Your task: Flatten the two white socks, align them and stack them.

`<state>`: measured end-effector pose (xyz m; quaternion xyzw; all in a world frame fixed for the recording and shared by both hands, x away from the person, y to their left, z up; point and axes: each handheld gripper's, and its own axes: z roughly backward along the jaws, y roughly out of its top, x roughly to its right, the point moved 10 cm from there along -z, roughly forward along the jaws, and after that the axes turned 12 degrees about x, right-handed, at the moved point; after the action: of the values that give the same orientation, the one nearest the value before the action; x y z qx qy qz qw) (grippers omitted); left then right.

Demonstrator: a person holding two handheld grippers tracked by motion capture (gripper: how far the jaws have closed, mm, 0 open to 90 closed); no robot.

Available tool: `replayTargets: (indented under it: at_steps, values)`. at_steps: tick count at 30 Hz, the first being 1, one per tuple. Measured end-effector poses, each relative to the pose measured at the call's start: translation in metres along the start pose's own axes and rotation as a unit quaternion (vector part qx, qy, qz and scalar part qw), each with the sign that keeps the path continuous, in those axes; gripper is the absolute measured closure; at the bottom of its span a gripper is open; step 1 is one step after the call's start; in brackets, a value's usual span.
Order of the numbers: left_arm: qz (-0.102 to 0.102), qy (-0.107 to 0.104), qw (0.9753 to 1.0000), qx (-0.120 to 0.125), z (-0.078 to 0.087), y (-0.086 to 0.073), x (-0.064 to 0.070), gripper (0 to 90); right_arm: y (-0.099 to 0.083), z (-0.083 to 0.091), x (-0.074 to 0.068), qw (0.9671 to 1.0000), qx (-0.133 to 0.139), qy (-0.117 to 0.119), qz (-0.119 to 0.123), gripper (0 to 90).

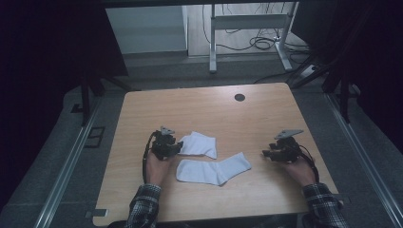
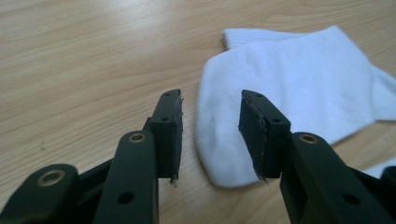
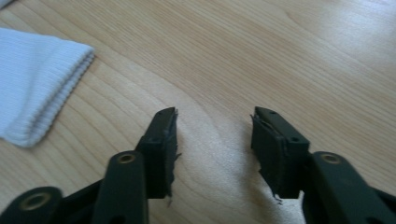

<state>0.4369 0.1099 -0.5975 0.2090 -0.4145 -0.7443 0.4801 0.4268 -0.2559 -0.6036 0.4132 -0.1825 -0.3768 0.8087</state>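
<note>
Socks are what you are working with: two white ones lying flat on the wooden worktop [image 1: 142,109], and the near sock [image 1: 213,170] serves as your landmark. The far sock [image 1: 199,144] lies just behind it and a little to its left, folded or bent at the heel. Both look light, soft and limp, so expect them to drape and slide on the smooth wood instead of holding shape; pinch a doubled edge such as the toe or the ribbed cuff [image 3: 51,88] so the cloth does not slip out. Your left gripper [image 1: 177,146] sits left of the near sock, its jaws parted with the far sock's rounded end [image 2: 219,154] between them, not yet pinched. Your right gripper [image 1: 267,153] rests to the right of the near sock, jaws likewise apart over bare wood.
</note>
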Motion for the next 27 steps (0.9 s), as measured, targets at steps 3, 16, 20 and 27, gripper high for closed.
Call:
replayTargets:
  at_steps: [3,16,20,27]
  values:
    - [0.002,0.000,0.9999,-0.012,-0.006,-0.005,0.000,63.5,0.000,-0.002,0.001,1.0000,0.007,0.000,0.001,37.7]
    - [0.026,-0.032,0.9991,0.006,-0.012,0.045,0.012,84.7,-0.001,-0.007,-0.004,0.9998,0.020,0.002,0.008,21.4]
    - [0.016,-0.048,0.9984,0.026,-0.015,0.086,0.034,84.6,-0.001,-0.008,-0.004,0.9997,0.022,0.002,0.009,19.6]
    - [-0.009,-0.083,0.9954,0.046,-0.028,0.138,0.087,84.7,-0.001,-0.008,-0.005,0.9997,0.024,0.001,0.009,19.2]
